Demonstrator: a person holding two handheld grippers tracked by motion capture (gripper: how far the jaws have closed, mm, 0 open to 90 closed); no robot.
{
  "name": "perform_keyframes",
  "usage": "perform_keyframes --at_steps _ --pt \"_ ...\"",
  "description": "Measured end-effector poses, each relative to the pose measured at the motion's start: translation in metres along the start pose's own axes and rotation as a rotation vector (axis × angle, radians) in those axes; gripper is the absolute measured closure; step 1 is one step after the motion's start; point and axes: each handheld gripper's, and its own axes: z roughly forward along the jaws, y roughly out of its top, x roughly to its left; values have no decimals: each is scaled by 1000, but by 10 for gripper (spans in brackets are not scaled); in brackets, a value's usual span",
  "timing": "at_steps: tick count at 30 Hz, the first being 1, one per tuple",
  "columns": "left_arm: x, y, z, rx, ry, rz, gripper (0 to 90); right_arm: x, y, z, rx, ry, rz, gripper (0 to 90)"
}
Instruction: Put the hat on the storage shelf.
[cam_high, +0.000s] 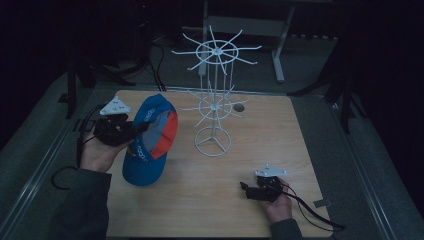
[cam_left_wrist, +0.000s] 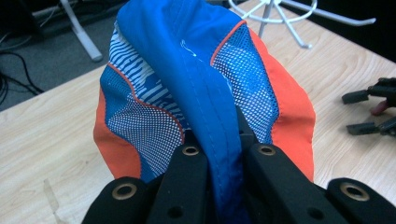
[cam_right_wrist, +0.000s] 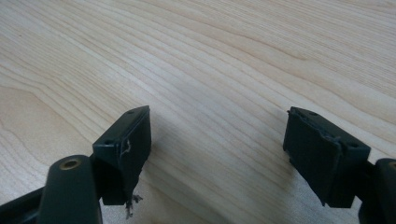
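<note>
A blue cap (cam_high: 148, 140) with orange side panels and white mesh hangs above the left of the wooden table (cam_high: 260, 145), its brim pointing down. My left gripper (cam_high: 134, 129) is shut on a fold of the cap's blue fabric (cam_left_wrist: 205, 93); in the left gripper view the two jaws pinch that fold between them. My right gripper (cam_high: 246, 188) rests low over the table's front right, held in a hand. Its jaws stand wide open over bare wood (cam_right_wrist: 219, 135), nothing between them. The right gripper also appears far off (cam_left_wrist: 362, 112) in the left gripper view.
A white wire display stand (cam_high: 215, 95) with two tiers of spoked hooks and a ring base stands at the table's middle back. Cables trail off both grippers. Dark floor, table legs and cords lie beyond the far edge.
</note>
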Motion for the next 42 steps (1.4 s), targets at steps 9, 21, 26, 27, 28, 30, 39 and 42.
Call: perform_keyframes --at_steps 9,21,26,27,28,30,39,42 --pt "3 9 -14 -61 -44 2 890 0 0 0 0 0 -1 233" --pt "2 25 -33 -103 -42 52 890 0 0 0 0 0 -1 232" --pt "2 30 -41 -127 -42 69 890 0 0 0 0 0 -1 233" --pt "2 30 -41 -127 -42 69 890 0 0 0 0 0 -1 233" --pt "2 33 -44 -133 -43 76 890 0 0 0 0 0 -1 233" --pt "2 34 -45 -140 -46 77 890 0 0 0 0 0 -1 233" --pt "4 40 -54 -177 -75 97 889 0 0 0 0 0 -1 233" --pt "5 41 -56 -187 -87 101 889 0 0 0 0 0 -1 233"
